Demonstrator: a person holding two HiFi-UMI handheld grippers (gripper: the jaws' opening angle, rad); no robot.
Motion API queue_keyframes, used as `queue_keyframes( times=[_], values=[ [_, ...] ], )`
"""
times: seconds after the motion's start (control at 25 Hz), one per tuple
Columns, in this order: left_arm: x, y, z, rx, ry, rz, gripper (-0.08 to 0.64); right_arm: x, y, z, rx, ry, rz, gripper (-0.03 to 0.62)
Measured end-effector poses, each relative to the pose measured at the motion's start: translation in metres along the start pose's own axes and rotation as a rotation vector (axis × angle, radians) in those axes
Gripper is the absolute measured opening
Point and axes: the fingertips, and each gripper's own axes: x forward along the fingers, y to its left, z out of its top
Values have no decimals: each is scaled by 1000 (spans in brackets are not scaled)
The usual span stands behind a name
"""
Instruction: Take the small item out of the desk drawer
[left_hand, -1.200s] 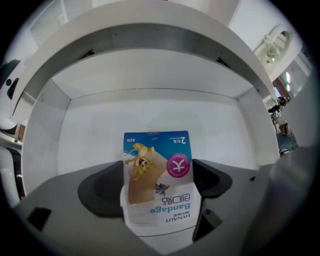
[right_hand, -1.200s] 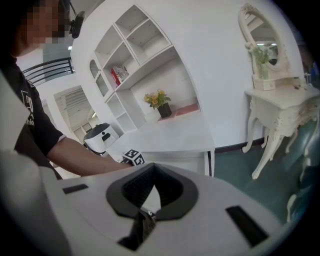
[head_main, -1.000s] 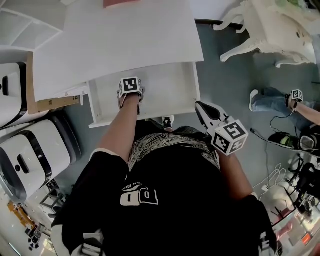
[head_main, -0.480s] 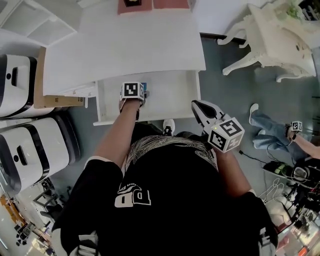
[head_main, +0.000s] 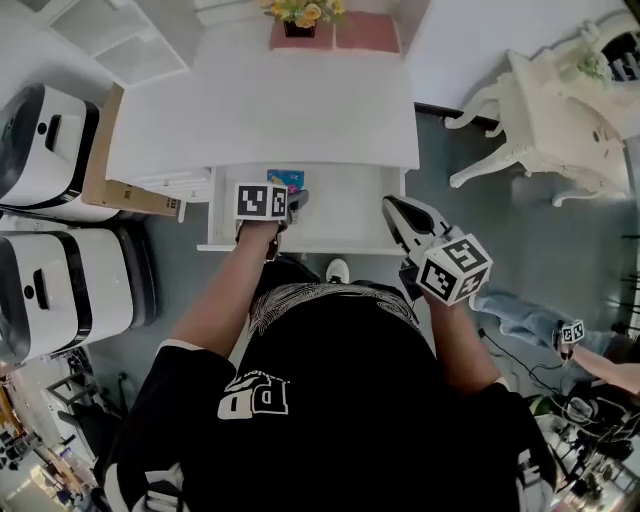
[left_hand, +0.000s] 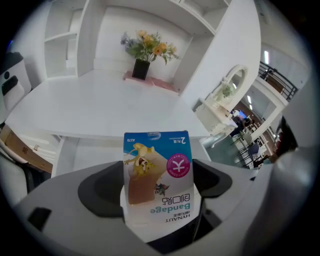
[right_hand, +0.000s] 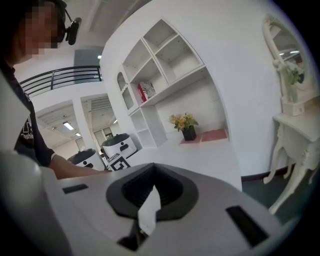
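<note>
The open drawer (head_main: 345, 212) at frame centre is lying free across its right half; the left gripper (head_main: 288, 197), clamping a bandage packet (head_main: 286, 180), is filling its left. Above, the desk top (head_main: 260, 110) is stretching bare up to a flower pot (head_main: 298, 20).

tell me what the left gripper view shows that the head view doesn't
Only the left gripper view: the left gripper with its jaws closed on the bandage packet, whose cartoon print and the word Bandage can be read.

Only the head view: the open drawer, the right gripper near its right end, and two white machines at the left.

Both: the packet, the white desk top, and the flowers by the pink mat.
</note>
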Motion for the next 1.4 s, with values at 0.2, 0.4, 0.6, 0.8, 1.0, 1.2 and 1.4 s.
queue_keyframes(
  times=[0.2, 0.4, 0.6, 0.8, 1.0, 1.2, 1.4],
  values=[
    [-41, -24, 23, 3, -124, -76, 439, 2, 26, 24, -45, -35, 49, 9],
    [-85, -50, 35, 37, -247, -132, 439, 0, 48, 40, -78, -69, 94, 9],
    [-129, -67, 48, 56, -373, -144, 439, -3, 56, 45, -89, -87, 117, 9],
    [-172, -81, 53, 85, -482, -140, 439, 0, 65, 38, -94, -87, 143, 9],
    [-199, -91, 59, 92, -562, -190, 439, 13, 76, 42, -94, -91, 174, 9],
    [-224, -93, 54, 99, -606, -217, 439, 19, 90, 42, -103, -93, 193, 9],
    [-253, -93, 51, 146, -647, -228, 439, 21, 107, 38, -108, -92, 176, 9]
  ],
)
